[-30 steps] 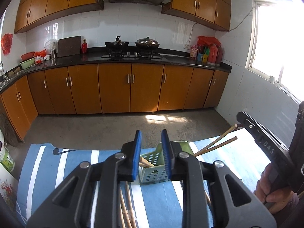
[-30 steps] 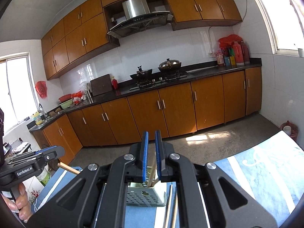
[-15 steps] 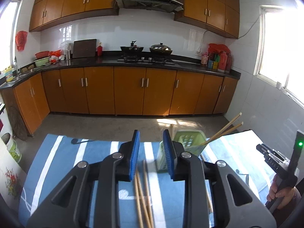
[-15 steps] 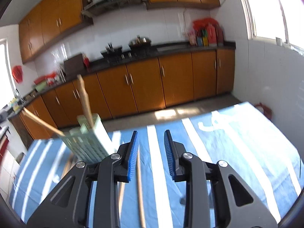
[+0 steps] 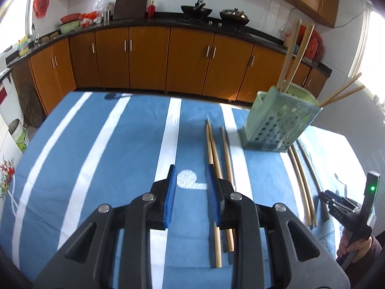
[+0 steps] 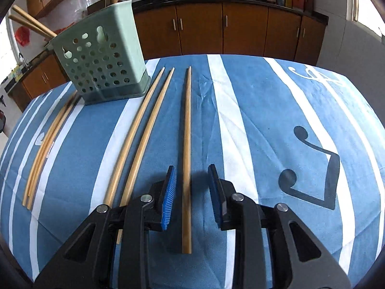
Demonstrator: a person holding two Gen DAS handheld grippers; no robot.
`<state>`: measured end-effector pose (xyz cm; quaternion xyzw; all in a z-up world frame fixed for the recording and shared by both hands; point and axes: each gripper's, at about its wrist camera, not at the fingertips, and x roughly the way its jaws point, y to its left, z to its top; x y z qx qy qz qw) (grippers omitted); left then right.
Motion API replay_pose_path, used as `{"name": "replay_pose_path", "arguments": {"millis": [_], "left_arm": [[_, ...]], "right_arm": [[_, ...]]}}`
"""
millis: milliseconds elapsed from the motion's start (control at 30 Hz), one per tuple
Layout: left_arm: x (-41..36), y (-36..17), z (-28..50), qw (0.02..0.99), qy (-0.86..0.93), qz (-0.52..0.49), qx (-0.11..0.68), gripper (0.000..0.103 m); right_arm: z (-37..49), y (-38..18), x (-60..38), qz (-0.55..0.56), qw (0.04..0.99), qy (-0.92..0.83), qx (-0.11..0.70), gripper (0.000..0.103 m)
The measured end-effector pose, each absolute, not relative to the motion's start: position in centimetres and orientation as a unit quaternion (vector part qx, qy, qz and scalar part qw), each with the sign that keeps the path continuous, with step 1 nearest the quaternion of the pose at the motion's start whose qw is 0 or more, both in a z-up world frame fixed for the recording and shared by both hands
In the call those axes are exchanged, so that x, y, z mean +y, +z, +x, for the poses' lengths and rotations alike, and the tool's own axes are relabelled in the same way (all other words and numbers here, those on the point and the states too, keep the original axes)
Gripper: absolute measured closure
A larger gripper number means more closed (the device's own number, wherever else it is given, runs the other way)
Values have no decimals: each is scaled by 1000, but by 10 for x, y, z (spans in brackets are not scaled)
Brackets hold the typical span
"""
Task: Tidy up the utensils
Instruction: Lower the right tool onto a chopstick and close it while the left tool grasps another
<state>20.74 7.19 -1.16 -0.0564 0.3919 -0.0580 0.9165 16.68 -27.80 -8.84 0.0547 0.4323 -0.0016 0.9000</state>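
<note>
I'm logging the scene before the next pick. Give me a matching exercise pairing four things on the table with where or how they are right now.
Things:
1. right gripper
2. left gripper
3. green holder
4. single chopstick

States:
A. stands upright on the cloth with chopsticks sticking out of it
B. open above the striped cloth, with a chopstick pair by its right finger
C. lies flat and alone, running between two blue pads
D. open, straddling one chopstick

Pairs: 1-D, 2-B, 3-A, 4-C
</note>
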Motion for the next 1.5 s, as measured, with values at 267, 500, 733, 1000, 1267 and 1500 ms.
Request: {"name": "replay_pose_path", "arguments": {"millis": [267, 500, 733, 1000, 1267, 1500], "left_arm": [[60, -41, 215, 902, -81, -58, 421, 77], [39, -70, 222, 884, -110, -40, 453, 88], [27, -87, 221, 876, -115, -24, 468, 93], [22, -90, 223, 880, -94, -6, 465, 95], [62, -90, 258, 889, -31, -37, 456, 96], [71, -92, 256, 900, -47, -27, 434, 93]], "right_arm": [[167, -90, -313, 82, 898, -78, 425, 95], [165, -91, -327, 86, 896, -99, 425, 95], [165, -90, -326, 88, 896, -92, 426, 95], [165, -91, -325, 86, 896, -91, 425, 95], [170, -90, -315, 78, 900, -61, 425, 95], [169, -90, -309, 71, 904, -59, 417, 95]]}}
